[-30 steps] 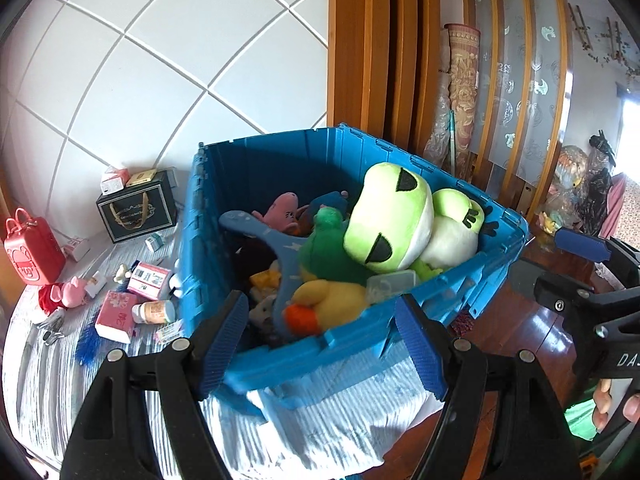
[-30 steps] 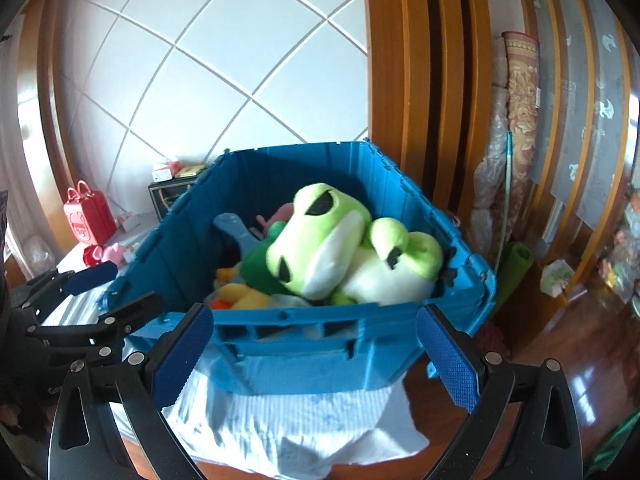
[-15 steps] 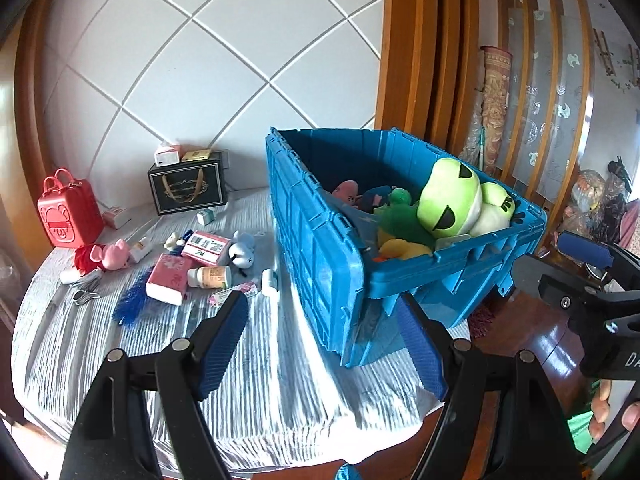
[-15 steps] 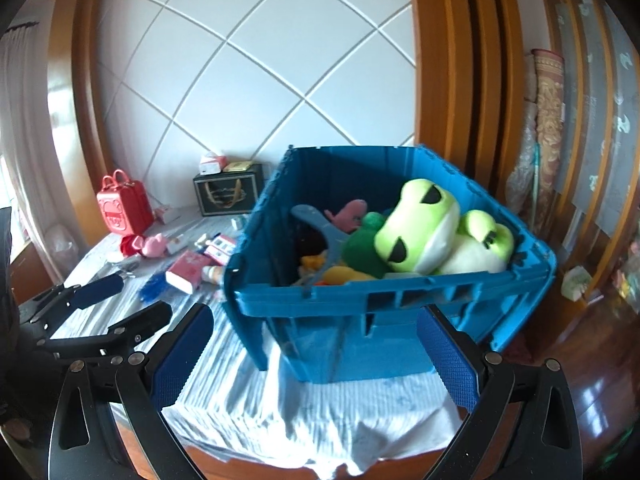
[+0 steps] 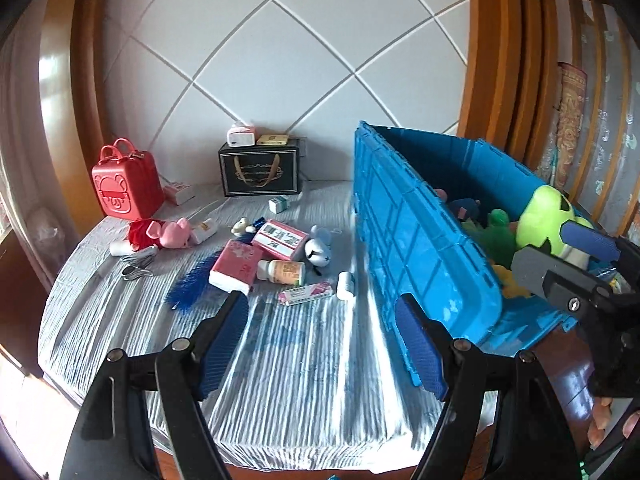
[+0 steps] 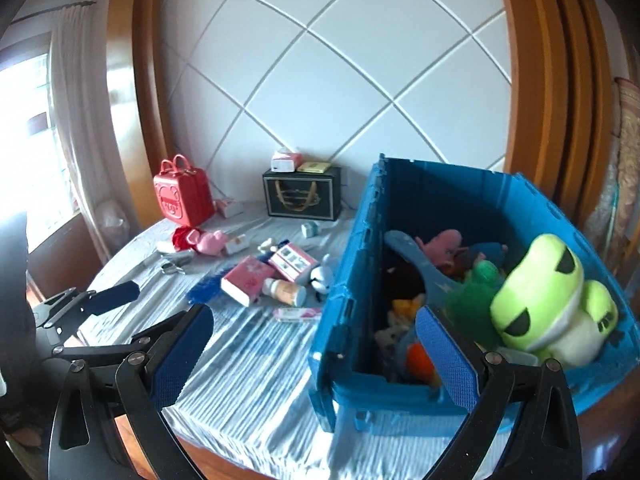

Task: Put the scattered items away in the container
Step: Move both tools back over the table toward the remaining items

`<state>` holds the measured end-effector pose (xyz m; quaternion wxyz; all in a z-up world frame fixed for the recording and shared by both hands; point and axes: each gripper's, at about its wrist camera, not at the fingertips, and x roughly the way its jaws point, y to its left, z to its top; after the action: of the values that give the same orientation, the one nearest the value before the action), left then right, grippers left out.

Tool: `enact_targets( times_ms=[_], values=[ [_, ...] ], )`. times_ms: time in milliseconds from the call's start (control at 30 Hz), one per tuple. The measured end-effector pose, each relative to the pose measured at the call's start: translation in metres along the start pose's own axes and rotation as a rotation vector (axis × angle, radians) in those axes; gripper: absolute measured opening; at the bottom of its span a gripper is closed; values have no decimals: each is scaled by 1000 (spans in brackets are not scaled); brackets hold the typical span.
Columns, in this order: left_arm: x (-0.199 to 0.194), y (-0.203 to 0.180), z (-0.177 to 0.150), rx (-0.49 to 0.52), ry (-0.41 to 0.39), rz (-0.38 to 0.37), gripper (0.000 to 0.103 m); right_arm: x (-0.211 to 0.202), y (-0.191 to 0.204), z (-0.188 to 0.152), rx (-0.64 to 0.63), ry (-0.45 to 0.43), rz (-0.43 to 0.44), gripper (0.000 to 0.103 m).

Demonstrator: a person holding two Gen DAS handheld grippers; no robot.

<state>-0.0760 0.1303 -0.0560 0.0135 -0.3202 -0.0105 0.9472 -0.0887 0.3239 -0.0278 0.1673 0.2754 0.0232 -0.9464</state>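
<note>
Scattered items point(image 5: 276, 264) lie untouched beyond the left gripper point(image 5: 320, 344) and right gripper point(image 6: 316, 356), fingers spread, holding nothing.

Bare striped cloth point(image 5: 304, 360) ahead, blue crate point(image 5: 420, 240) walling the right, scattered clutter point(image 5: 276, 256) beyond

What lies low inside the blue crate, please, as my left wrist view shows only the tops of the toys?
Observer: An orange toy lies low in the blue crate, near its front wall.
Operator: Thank you. Is the right gripper carrying anything?
Observer: No, the right gripper is open, with nothing held between its fingers.
Operator: What is left of the table?
Observer: A white curtain beside a bright window.
</note>
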Motion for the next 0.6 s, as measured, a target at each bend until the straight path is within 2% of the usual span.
enact_targets(
  times_ms=[133,233,333,600],
  values=[
    [17,30,2,-52,38,37,76,27,14,10,11,14,39,103],
    [22,53,6,-67,38,47,76,44,35,19,-31,18,45,103],
    [30,79,10,-66,37,44,76,59,54,25,-17,13,53,103],
    [55,187,21,-39,38,45,76,111,130,31,65,32,28,103]
  ],
)
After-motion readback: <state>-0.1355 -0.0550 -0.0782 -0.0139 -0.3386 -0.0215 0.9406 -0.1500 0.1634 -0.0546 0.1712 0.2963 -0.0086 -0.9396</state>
